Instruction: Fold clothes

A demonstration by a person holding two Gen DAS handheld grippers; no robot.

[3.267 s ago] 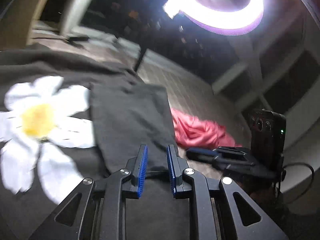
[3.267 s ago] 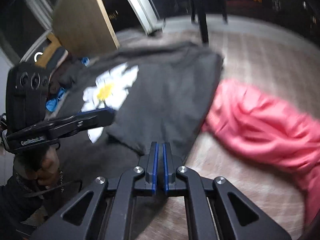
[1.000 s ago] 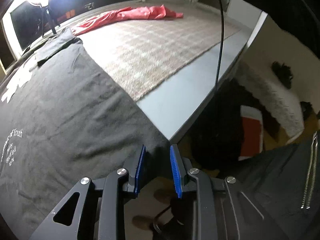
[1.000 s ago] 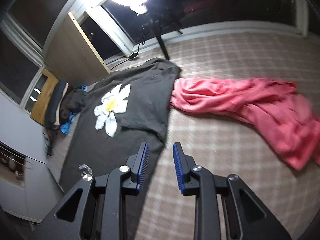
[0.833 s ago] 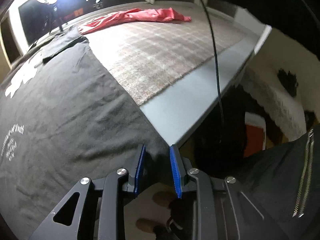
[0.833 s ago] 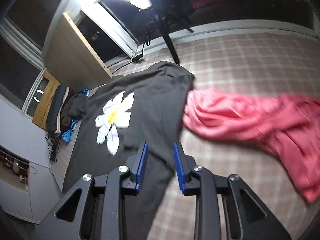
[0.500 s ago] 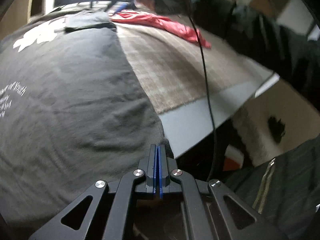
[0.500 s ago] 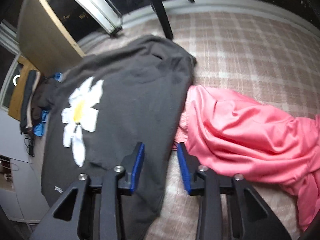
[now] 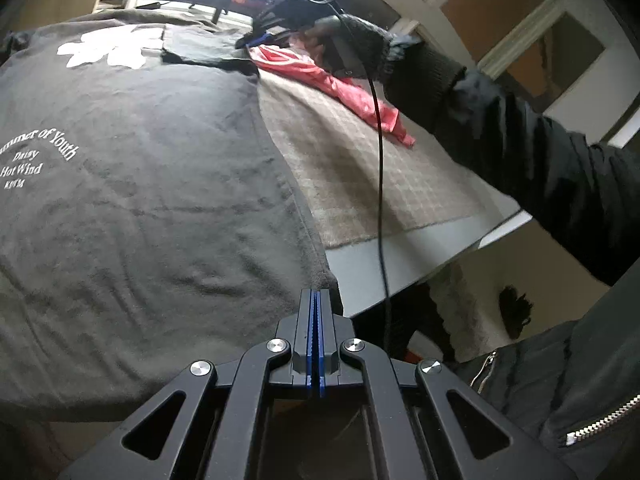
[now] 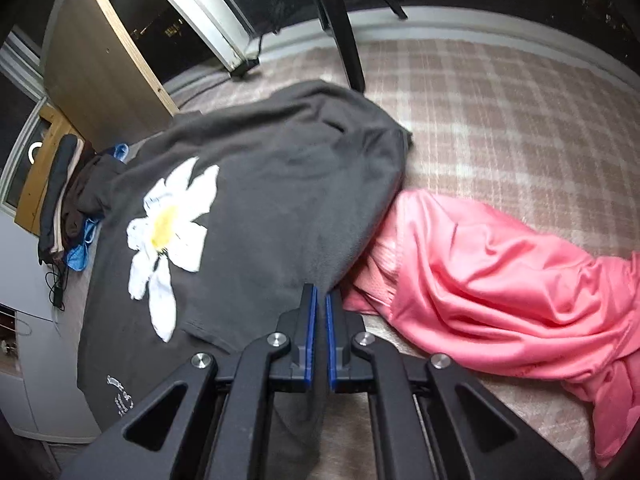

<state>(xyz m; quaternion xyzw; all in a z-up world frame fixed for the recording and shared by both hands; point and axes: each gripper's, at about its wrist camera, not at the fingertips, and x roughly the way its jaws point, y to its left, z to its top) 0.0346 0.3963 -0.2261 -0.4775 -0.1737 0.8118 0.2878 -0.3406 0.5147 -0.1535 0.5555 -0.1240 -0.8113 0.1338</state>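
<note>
A dark grey T-shirt (image 9: 160, 200) with a white daisy print (image 10: 168, 220) lies spread on the checked table cloth (image 9: 360, 168). My left gripper (image 9: 318, 294) is shut on the shirt's near hem corner at the table's edge. My right gripper (image 10: 321, 292) points steeply down. Its jaws are closed on the shirt's right side edge, just beside a pink garment (image 10: 500, 272). In the left wrist view, a gloved hand holds the right gripper (image 9: 256, 40) at the far end of the shirt, where the sleeve is folded in.
The pink garment (image 9: 340, 84) lies crumpled to the right of the shirt. The grey table edge (image 9: 400, 256) runs close by my left gripper. A black lamp stand leg (image 10: 340, 20) rises behind the shirt. Stacked clothes (image 10: 68, 200) sit at the far left. A cable (image 9: 380, 160) hangs across the table.
The left gripper closed on the hem corner and rolled. The right gripper sank to the shirt's edge by the pink garment, and its jaws went from open to closed.
</note>
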